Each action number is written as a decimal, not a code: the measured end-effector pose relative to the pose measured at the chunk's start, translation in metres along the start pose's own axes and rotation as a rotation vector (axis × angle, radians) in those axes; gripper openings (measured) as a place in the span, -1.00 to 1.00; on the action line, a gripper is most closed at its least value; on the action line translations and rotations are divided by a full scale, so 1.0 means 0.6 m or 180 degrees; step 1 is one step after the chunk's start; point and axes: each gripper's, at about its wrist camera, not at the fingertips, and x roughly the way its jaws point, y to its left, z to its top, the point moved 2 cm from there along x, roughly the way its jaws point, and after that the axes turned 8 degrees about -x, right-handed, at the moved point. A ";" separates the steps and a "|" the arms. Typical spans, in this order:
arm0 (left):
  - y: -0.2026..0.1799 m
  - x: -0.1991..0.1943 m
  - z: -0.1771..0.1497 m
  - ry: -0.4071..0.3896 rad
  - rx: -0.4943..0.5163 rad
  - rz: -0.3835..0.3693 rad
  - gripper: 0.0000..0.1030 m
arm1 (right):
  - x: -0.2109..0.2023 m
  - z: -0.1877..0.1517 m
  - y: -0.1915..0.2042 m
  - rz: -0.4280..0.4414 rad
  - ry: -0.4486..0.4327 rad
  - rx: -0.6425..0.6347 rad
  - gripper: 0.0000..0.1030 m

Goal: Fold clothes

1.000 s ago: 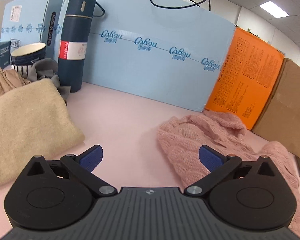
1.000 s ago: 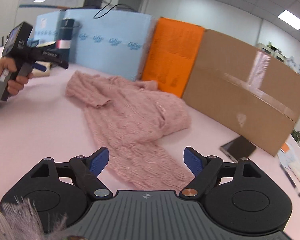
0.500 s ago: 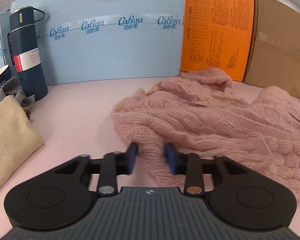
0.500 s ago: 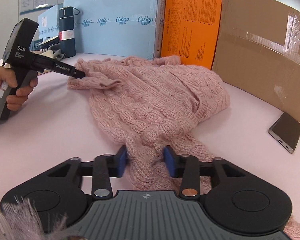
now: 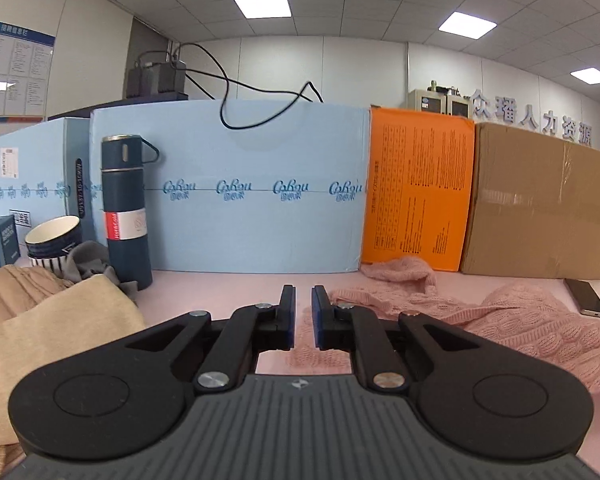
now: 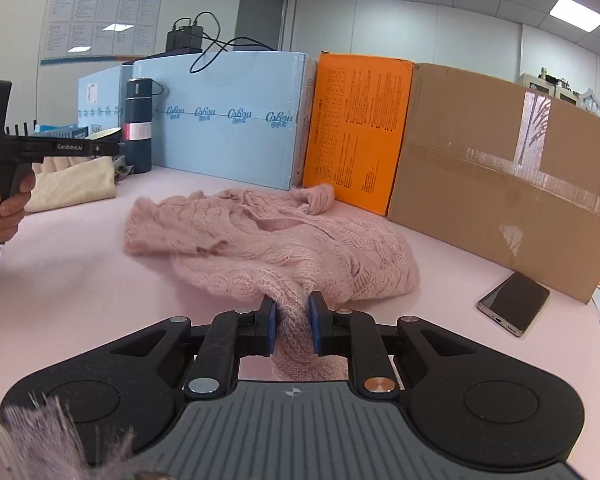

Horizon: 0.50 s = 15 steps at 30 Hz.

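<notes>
My right tool (image 6: 292,312) closes on the pink sweater's (image 6: 284,236) near edge to spread it; my left tool (image 5: 303,312) is shut, empty.

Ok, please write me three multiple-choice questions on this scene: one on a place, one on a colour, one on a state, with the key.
1. Where does the phone lie? A on the table, before the brown carton; B on a chair; C on the floor.
2. Which colour has the middle box, between the blue box and the brown carton? A green; B orange; C white.
3. What is between the fingers of the right gripper? A nothing; B the pink sweater; C a sock.
Key: 1 A, it lies flat on the table by the carton. 2 B, its face is plainly orange. 3 B, the closing jaws pinch a knit fold.
</notes>
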 end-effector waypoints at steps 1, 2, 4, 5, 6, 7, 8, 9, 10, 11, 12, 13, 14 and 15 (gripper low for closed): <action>0.009 -0.019 -0.002 -0.0008 -0.0002 -0.0041 -0.85 | -0.012 -0.001 0.007 0.0019 0.0019 -0.0057 -0.71; 0.018 -0.036 -0.003 -0.0005 0.0008 -0.0062 -0.85 | -0.019 -0.005 0.014 0.0084 0.0095 -0.0112 -0.71; 0.033 -0.054 -0.006 0.0100 0.0087 -0.0062 -0.81 | -0.032 -0.014 0.028 0.0211 0.0245 -0.0222 -0.71; 0.038 -0.055 -0.008 0.0192 0.0111 -0.0116 -0.61 | -0.037 -0.019 0.033 0.0201 0.0315 -0.0297 -0.69; 0.044 -0.053 -0.010 0.0266 0.0078 -0.0177 -0.42 | -0.041 -0.024 0.037 0.0190 0.0382 -0.0369 -0.66; 0.047 -0.045 -0.011 0.0315 0.0004 -0.0195 0.26 | -0.048 -0.029 0.035 0.0155 0.0398 -0.0374 -0.53; 0.050 -0.036 -0.011 0.0357 -0.0076 -0.0203 0.80 | -0.054 -0.031 0.027 0.0110 0.0354 -0.0295 -0.42; 0.050 -0.026 -0.010 0.0380 -0.0148 -0.0205 0.84 | -0.061 -0.033 0.019 0.0063 0.0309 -0.0212 -0.14; 0.047 -0.013 -0.010 0.0436 -0.0222 -0.0225 0.84 | -0.068 -0.036 0.003 -0.0015 0.0232 -0.0044 0.09; 0.042 0.005 -0.008 0.0502 -0.0272 -0.0230 0.85 | -0.073 -0.040 -0.012 -0.0085 0.0184 0.0111 0.13; 0.037 0.023 -0.006 0.0567 -0.0315 -0.0231 0.86 | -0.078 -0.045 -0.027 -0.0155 0.0137 0.0266 0.15; 0.031 0.042 -0.004 0.0633 -0.0359 -0.0231 0.88 | -0.082 -0.051 -0.044 -0.0230 0.0111 0.0442 0.20; 0.026 0.065 -0.003 0.0714 -0.0387 -0.0182 0.92 | -0.086 -0.057 -0.057 -0.0286 0.0097 0.0578 0.25; 0.021 0.090 -0.002 0.0800 -0.0412 -0.0120 0.94 | -0.090 -0.064 -0.071 -0.0334 0.0079 0.0720 0.33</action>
